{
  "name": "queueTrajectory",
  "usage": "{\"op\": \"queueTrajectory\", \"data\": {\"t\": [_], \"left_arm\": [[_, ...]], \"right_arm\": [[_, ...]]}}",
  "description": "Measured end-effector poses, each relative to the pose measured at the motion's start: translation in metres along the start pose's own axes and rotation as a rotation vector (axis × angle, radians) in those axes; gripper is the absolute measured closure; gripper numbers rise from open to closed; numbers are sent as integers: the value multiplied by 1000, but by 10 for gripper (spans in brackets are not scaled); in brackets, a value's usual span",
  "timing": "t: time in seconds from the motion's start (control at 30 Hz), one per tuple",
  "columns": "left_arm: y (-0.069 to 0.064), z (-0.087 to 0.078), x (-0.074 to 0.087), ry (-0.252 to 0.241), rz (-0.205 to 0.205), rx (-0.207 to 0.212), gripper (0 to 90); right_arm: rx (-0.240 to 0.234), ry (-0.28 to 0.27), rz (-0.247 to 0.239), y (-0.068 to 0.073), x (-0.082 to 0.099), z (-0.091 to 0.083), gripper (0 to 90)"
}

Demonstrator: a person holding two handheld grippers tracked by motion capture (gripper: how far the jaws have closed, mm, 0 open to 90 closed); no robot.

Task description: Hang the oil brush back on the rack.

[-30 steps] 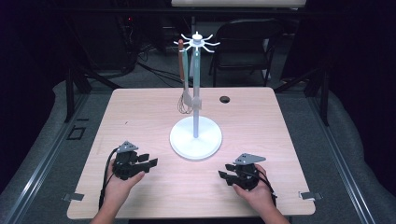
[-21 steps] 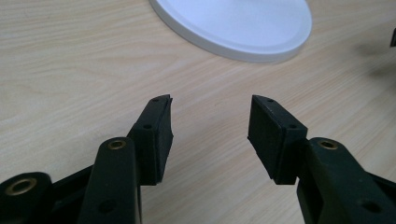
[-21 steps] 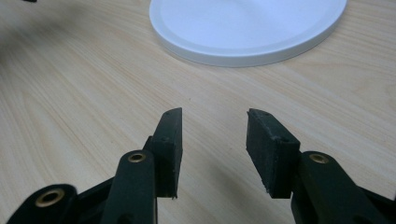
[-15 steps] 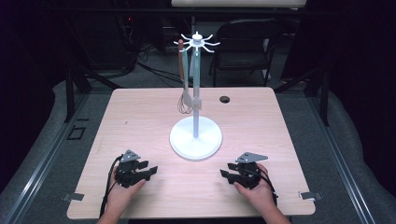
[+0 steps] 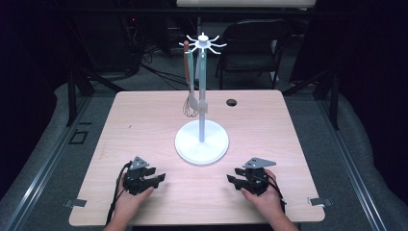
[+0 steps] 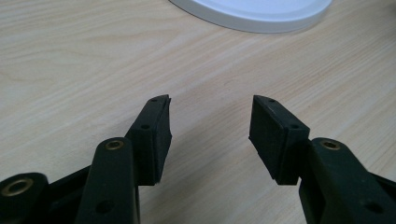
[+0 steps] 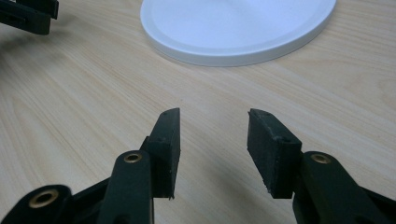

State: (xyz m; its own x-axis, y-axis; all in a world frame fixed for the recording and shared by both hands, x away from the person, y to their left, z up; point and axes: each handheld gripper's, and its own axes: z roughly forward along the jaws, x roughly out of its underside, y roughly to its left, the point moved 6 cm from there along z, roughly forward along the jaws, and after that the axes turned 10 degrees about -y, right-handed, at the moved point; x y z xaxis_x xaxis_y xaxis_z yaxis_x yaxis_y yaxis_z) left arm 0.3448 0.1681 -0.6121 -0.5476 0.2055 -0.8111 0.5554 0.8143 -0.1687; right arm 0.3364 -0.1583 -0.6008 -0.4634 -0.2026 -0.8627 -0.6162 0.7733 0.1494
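While both hands rested near the round white stand base [image 5: 201,143], the left gripper [image 5: 155,180] and right gripper [image 5: 233,182] gaped wide — jaws just opening, nothing between them.

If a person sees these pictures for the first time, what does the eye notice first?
Probably the tall white stand at the table's middle, with a whisk and a pale utensil hanging from its top hooks. Next, the left gripper and right gripper resting near the front edge, jaws open and empty.

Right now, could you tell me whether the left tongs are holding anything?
No, in the left gripper view the left tongs stand open with only bare table between the pads.
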Motion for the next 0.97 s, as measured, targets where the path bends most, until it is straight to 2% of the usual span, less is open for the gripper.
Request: {"op": "queueTrajectory", "data": {"t": [0.37,0.5,0.6,0.7,0.97], "left_arm": [[-4,5,2,10,32,12,477],[-5,5,1,5,36,11,474],[-5,5,1,4,35,12,472],[-6,5,1,7,35,14,467],[-8,5,0,2,31,26,461]], "right_arm": [[2,5,-19,2,2,3,528],[2,12,-21,3,3,4,524],[-3,-2,-13,4,3,5,519],[3,16,-20,3,4,5,504],[8,1,-14,3,4,7,477]]}}
